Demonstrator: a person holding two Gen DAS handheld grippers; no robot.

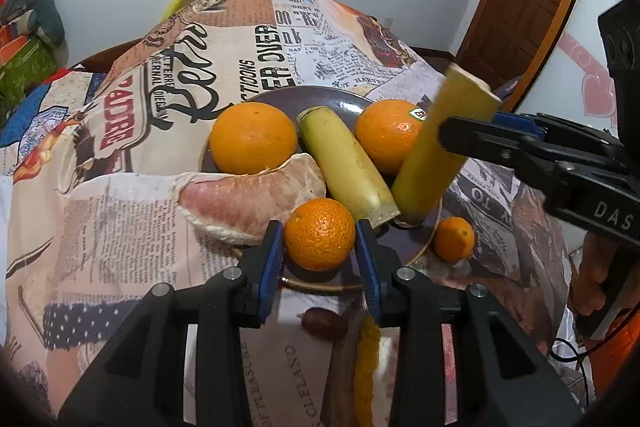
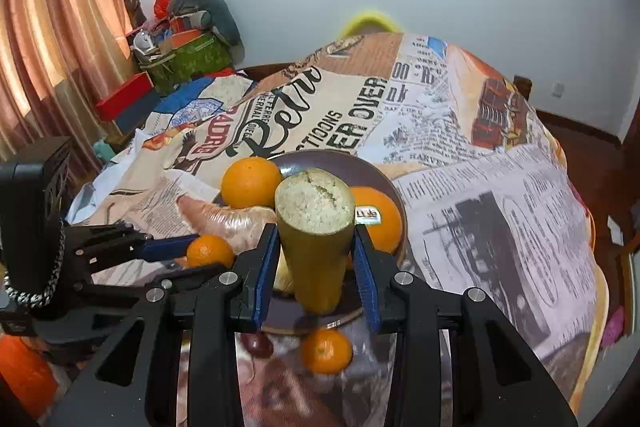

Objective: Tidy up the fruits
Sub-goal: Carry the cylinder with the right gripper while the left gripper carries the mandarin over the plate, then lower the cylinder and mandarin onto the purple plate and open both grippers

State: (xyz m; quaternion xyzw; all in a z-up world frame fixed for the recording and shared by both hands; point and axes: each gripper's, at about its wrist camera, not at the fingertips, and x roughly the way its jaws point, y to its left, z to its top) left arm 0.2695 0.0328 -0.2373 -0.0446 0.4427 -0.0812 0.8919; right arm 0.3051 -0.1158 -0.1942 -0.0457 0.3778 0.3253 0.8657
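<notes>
Left wrist view, nearest first: the left claw [image 1: 320,239] sits at the bottom centre of the frame with a small mandarin [image 1: 320,233] between its blue pads [image 1: 272,259]. The pads look pressed to the fruit's sides, so I judge it grasped, at the near rim of the dark plate [image 1: 320,99]. Under the claw a small dark fruit [image 1: 324,323] lies on the printed tablecloth [image 1: 120,227].

Right wrist view shows the right claw [image 2: 316,259] clenched on a cut yellow stalk [image 2: 316,247], probably sugarcane, its pale cut face toward the lens. In the left view that stalk [image 1: 436,147] leans from the plate's right edge up toward the upper right, lower end touching or just above the plate; I cannot tell which.

Everything turns on that long axis. A second stalk [image 1: 346,163] lies flat across the middle of the plate, running from upper left to lower right, so the held one would have to tip down alongside it, to its right.

Further back sit a peeled pomelo wedge [image 1: 248,199] at the left rim and two big oranges [image 1: 254,137], one on either side of the flat stalk. Another mandarin [image 1: 454,239] rests off the plate at right, nearer the right claw.
</notes>
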